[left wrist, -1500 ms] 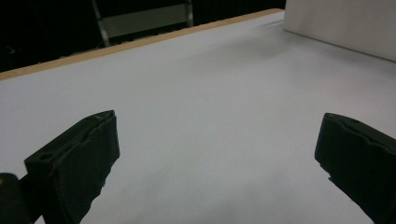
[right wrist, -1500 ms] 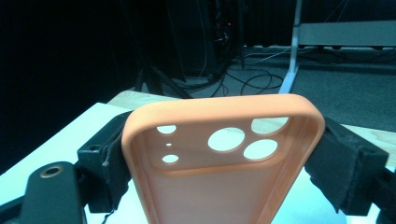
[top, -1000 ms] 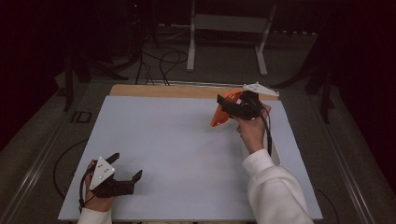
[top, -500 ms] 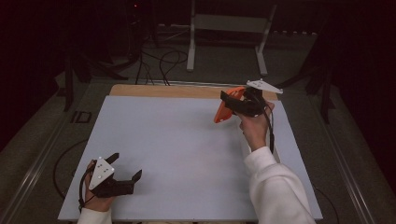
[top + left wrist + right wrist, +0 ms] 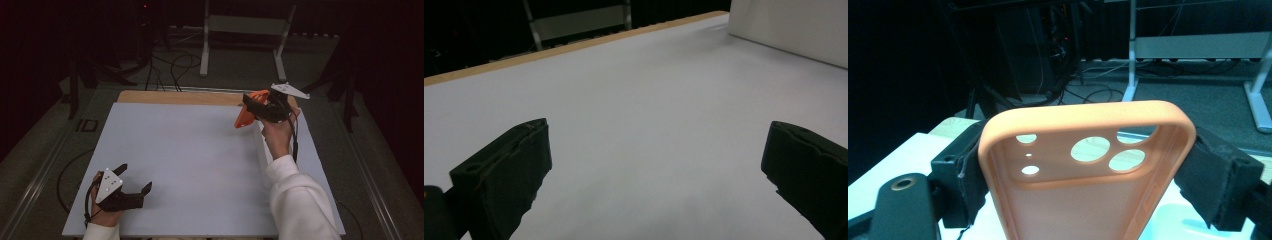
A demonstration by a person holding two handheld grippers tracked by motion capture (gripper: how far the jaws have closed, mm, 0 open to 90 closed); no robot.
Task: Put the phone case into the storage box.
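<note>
Phone case: an orange phone case [image 5: 245, 115] was held above the far right part of the white table top [image 5: 200, 155], close to its wooden far edge [image 5: 175, 97].
Right gripper: the right gripper [image 5: 250, 106] pinched the case across its width, one black jaw pressed on each long side, raised clear of the table top.
Left gripper: the left gripper [image 5: 134, 180] rested at the near left corner of the table top with its jaws spread wide and nothing between them.
Edges: the case hung just inside the table top's far edge and near its right edge; the left gripper sat just inside the near and left edges.
Open room: the broad middle of the table top between the two grippers lay bare, so the case was well apart from the left gripper.
High view: it showed both hands at once, the white sleeve [image 5: 300, 205] on the right arm, and the dark floor with cables and a metal stand [image 5: 245, 30] beyond the far edge.
Right gripper view: it showed the case [image 5: 1088, 170] from its hollow inner side, with round camera cut-outs near its top end, wedged between the pads.
Left gripper view: it showed the open gap of that gripper [image 5: 659, 170] over the plain table top, with the wooden far edge [image 5: 574, 47] beyond.
</note>
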